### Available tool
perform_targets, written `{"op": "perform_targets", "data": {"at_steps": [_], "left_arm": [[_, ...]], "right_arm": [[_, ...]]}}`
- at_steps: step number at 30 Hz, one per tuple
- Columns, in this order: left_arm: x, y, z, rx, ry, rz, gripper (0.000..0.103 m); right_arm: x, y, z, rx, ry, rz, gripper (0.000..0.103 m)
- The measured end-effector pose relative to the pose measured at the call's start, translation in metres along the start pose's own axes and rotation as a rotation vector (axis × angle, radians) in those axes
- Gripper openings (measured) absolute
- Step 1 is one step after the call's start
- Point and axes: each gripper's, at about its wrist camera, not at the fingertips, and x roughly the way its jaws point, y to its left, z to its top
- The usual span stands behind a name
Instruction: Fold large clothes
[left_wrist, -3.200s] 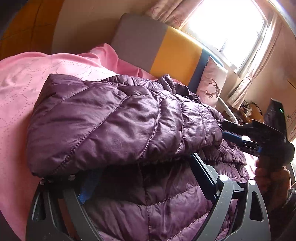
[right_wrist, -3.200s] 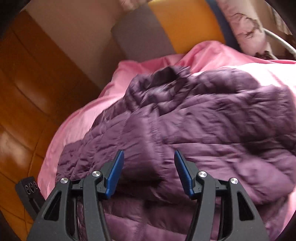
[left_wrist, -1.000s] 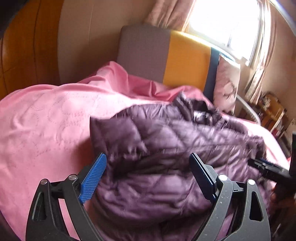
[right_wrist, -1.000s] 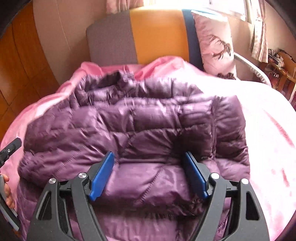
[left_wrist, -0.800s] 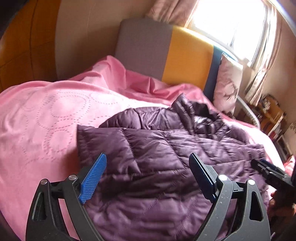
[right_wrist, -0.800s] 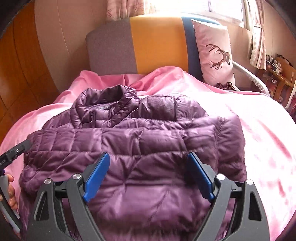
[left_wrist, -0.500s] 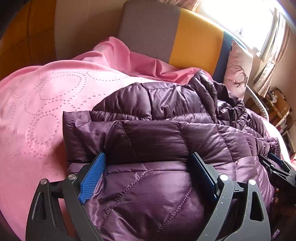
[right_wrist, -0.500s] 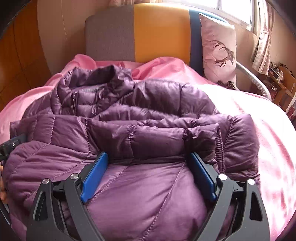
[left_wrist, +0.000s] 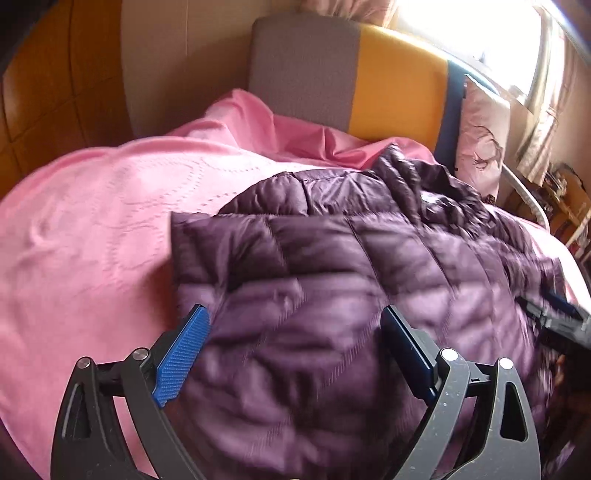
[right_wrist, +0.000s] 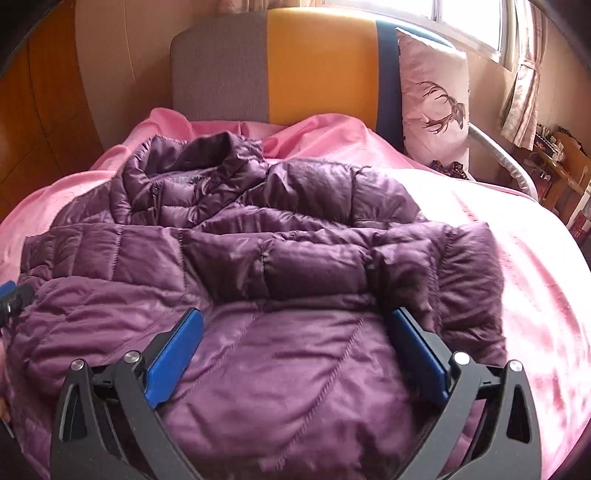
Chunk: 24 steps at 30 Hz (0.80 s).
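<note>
Purple puffer jacket (right_wrist: 280, 280) lies mid-bed on the pink bedspread (right_wrist: 517, 266), collar toward the headboard (right_wrist: 317, 59); sleeves look folded across the front, body fold still to do. Left tool (left_wrist: 295, 350) and right tool (right_wrist: 295, 350) both spread wide, gripping nothing. Left view is blurred; only the right view shows the collar zipper.

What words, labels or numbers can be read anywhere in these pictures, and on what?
None can be read.
Purple puffer jacket: a faint mark inside the collar, too blurred to read.
Pillow: a deer drawing only, no words.
Cluttered shelf by the window: items too small to read.
Both hand-held grippers: no lettering visible.
</note>
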Motion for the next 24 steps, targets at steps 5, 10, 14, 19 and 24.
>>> {"op": "perform_targets", "data": {"at_steps": [5,10,14,19,24], "left_arm": [[-0.036,-0.005,-0.035,0.049,-0.028,-0.007,0.093],[-0.067,-0.006,-0.065,0.048,-0.048,-0.035,0.098],[-0.087,-0.013,-0.091,0.075,-0.053,-0.05,0.099],[-0.107,-0.021,-0.124,0.125,-0.061,-0.052,0.099],[-0.111,-0.021,-0.145,0.13,-0.033,-0.066,0.099]], "right_arm": [[-0.038,-0.007,-0.025,0.002,-0.009,0.012,0.101],[-0.06,-0.022,-0.056,0.046,0.072,0.005,0.101],[-0.073,-0.026,-0.087,0.015,0.132,-0.01,0.101],[-0.094,-0.038,-0.118,0.012,0.147,-0.017,0.101],[-0.109,-0.057,-0.144,0.072,0.146,-0.004,0.101]]}}
